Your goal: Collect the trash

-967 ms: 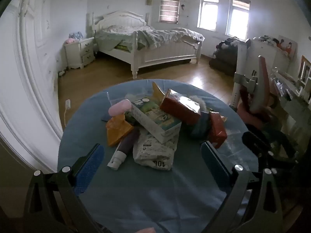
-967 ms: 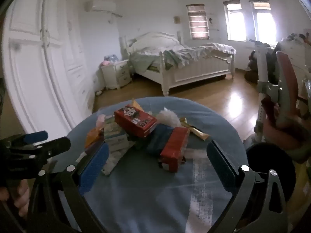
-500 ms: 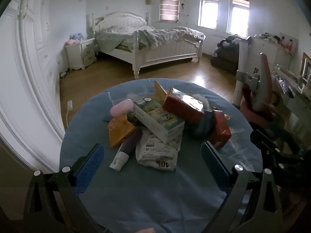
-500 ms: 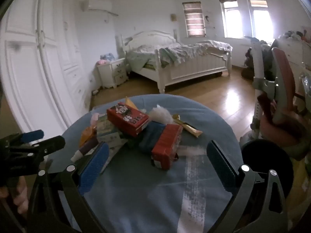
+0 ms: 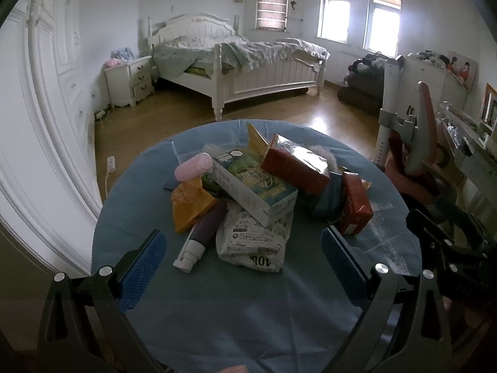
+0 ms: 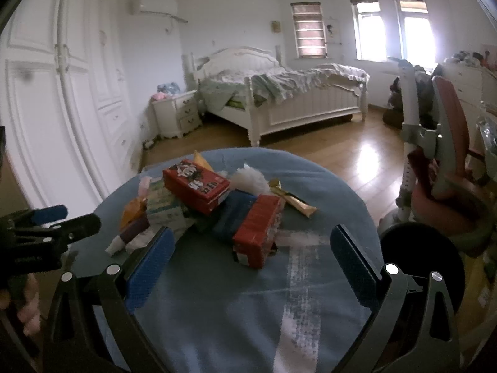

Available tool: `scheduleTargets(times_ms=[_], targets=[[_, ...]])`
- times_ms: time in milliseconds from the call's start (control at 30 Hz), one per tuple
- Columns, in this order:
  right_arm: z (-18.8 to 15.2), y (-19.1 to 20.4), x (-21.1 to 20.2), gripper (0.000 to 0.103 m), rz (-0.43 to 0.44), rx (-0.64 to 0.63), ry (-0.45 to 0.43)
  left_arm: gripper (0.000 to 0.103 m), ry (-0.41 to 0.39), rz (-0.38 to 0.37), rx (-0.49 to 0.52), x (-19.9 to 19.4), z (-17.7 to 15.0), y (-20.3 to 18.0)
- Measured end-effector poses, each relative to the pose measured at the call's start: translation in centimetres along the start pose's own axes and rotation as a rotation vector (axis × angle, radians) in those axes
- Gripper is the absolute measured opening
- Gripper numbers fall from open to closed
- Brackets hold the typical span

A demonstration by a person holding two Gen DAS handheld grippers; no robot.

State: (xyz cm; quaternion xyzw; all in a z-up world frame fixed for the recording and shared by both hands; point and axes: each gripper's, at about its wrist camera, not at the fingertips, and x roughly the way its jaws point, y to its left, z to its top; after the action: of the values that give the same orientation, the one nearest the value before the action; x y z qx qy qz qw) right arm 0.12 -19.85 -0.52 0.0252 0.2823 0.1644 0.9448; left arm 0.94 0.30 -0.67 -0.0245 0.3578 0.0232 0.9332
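Digits "100" show on our crumpled white paper bag [image 5: 253,242]; the purple tube [image 5: 203,228] points capward at us. Left gripper [image 5: 242,264] and right gripper [image 6: 251,267] gape wide, empty.

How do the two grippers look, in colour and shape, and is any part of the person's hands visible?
The left gripper and the right gripper look alike: black angular frames with two long fingers, each lined with a blue textured pad, and round silver bolts at the joints. No cables or sleeves show. In the right wrist view, bare fingers of the left hand wrap a black handle.
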Motion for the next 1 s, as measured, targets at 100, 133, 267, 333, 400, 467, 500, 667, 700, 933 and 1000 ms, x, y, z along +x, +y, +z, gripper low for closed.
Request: scheduleTargets(times_ms=[100,133,267,333,400,467,500,667,700,933,1000], targets=[[0.1,-0.2,0.1,0.099,-0.002,0.001,0.002,0.098,0.005,0.001,-0.003,0.5,-0.1,-0.1],[0.1,-0.2,0.1,0.099,-0.002,0.0,0.003,0.098,0.007,0.001,-0.004,0.6,-0.1,-0.1],[0.0,-0.5,0.4,0.099,-0.003,0.01,0.009,0.098,0.016,0.007,-0.002,0.9,-0.1,-0.1],[-0.1,-0.6,0.6,0.099,-0.003,0.012,0.016,0.098,0.022,0.011,-0.001,1.0,-0.2,-0.2],[-0.2,-0.6,0.7,0.099,-0.005,0.012,0.021,0.098,0.027,0.011,-0.003,1.2,-0.2,0.0],[-0.2,-0.5,0.8,0.099,-0.006,0.012,0.025,0.098,0.029,0.012,-0.004,1.3,-0.2,0.0],[-0.2,-0.6,0.8,0.099,-0.007,0.013,0.026,0.098,0.031,0.012,-0.004,1.3,-0.2,0.0],[-0.3,-0.9,0.8,0.099,-0.005,0.02,0.028,0.098,0.033,0.011,0.0,1.5,-0.2,-0.1],[-0.4,-0.9,0.8,0.099,-0.005,0.02,0.028,0.098,0.034,0.011,0.0,1.5,-0.2,-0.1],[-0.4,-1.0,0.8,0.099,-0.007,0.02,0.029,0.098,0.038,0.01,0.001,1.5,-0.3,-0.2],[-0.4,-1.0,0.8,0.099,-0.007,0.02,0.031,0.098,0.039,0.01,-0.001,1.5,-0.3,-0.2]])
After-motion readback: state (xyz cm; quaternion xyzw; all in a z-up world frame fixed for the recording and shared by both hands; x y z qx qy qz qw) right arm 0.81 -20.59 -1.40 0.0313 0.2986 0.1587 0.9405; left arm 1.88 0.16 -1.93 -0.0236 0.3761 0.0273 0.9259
